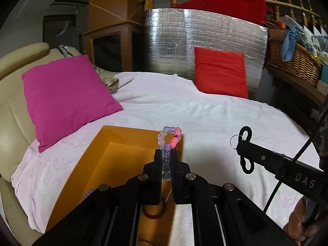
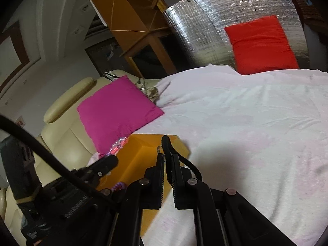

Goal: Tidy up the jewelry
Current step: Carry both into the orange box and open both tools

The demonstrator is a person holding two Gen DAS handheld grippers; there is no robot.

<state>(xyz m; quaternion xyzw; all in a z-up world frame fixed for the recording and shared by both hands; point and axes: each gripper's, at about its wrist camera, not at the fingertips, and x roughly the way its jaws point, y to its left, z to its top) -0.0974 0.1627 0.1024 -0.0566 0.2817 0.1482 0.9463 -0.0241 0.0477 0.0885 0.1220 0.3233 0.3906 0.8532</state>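
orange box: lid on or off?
Off, or it has none. The left wrist view looks straight into the orange box: bare inner walls and floor, with a dark ring lying inside. No lid shows in either view.

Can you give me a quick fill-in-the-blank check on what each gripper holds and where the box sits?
1. The left gripper is shut on a beaded ____.
2. The right gripper is shut on a ____ cord with a small clear ring.
3. The open box below the left gripper is ____ in colour.
4. Left of the box lies a ____ pillow.

Missing words: bracelet; black; orange; pink
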